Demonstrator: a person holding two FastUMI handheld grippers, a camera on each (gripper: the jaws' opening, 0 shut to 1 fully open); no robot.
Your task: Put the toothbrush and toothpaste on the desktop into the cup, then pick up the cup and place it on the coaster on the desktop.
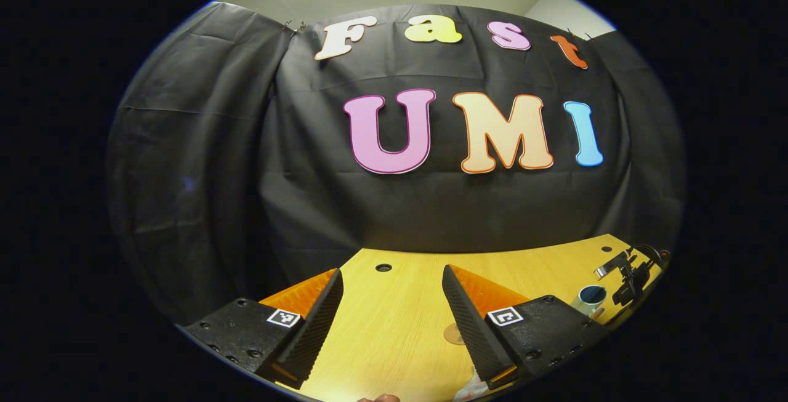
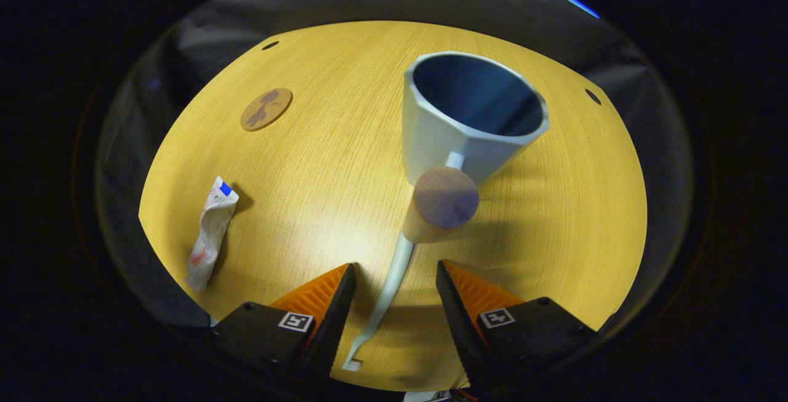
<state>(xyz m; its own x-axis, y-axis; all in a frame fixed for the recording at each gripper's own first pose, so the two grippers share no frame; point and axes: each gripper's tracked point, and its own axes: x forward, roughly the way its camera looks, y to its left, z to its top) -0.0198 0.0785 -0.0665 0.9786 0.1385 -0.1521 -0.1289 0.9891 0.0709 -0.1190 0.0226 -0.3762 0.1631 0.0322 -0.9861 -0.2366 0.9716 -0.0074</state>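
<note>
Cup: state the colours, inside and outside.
The cup is pale grey-blue outside, dark blue inside; right gripper view shows it best.

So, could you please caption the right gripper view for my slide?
Open right gripper straddles the toothbrush before the cup; toothpaste lies left.

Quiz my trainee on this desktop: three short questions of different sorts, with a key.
1. True or false: the toothpaste is inside the cup.
2. What lies between the open fingers of the right hand-held gripper? A toothbrush; B spoon; C comb.
3. Fill in: the flat round thing with nothing on it is the ____.

Key: 1 false, it lies on the desktop; 2 A; 3 coaster.
</note>
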